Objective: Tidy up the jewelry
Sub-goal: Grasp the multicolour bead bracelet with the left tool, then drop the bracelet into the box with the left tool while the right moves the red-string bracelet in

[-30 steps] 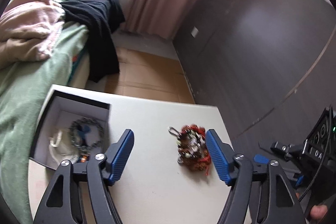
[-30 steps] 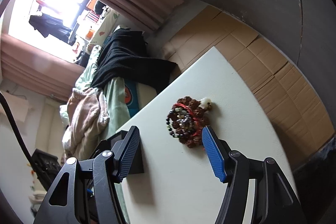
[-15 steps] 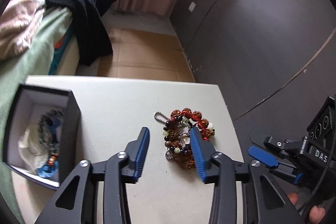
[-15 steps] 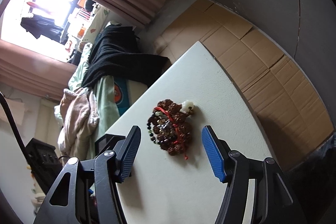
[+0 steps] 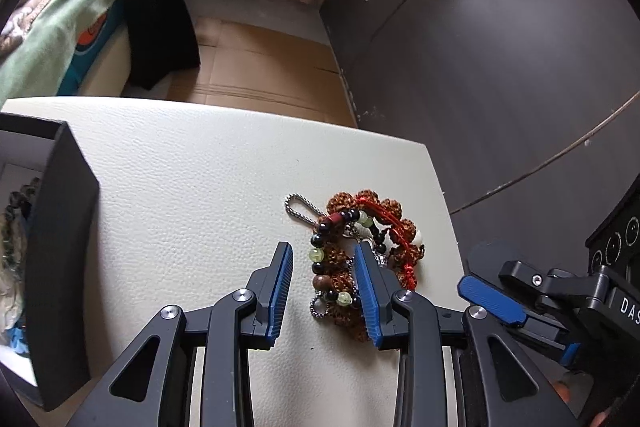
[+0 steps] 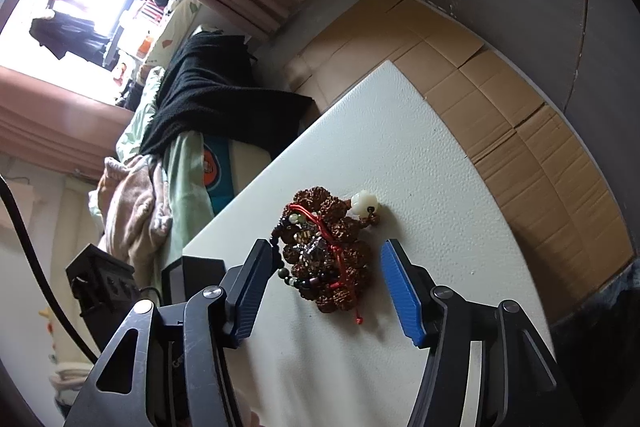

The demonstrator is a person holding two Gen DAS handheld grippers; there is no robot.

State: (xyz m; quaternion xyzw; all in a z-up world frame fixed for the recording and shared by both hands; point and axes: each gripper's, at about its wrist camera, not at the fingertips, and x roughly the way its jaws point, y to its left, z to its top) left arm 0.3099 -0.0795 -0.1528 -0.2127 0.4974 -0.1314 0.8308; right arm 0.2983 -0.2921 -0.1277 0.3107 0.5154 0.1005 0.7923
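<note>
On my left wrist view the tangled heap of brown seed-bead, dark glass-bead and red-cord bracelets (image 5: 360,255) lies on the cream textured counter (image 5: 192,187) near its right edge, its long axis running away from me, with a silver ball-chain loop (image 5: 300,209) pointing up-left at the far end. My left gripper (image 5: 322,287) has just been closing its jaws; they stand part open astride the heap's left strands, the right pad over the heap, and I cannot tell if it presses. My right gripper (image 6: 324,287) has its jaws open around the same heap, its left pad just beside the dark beads, while the black square box (image 5: 60,247) holding other jewelry sits at the counter's left.
</note>
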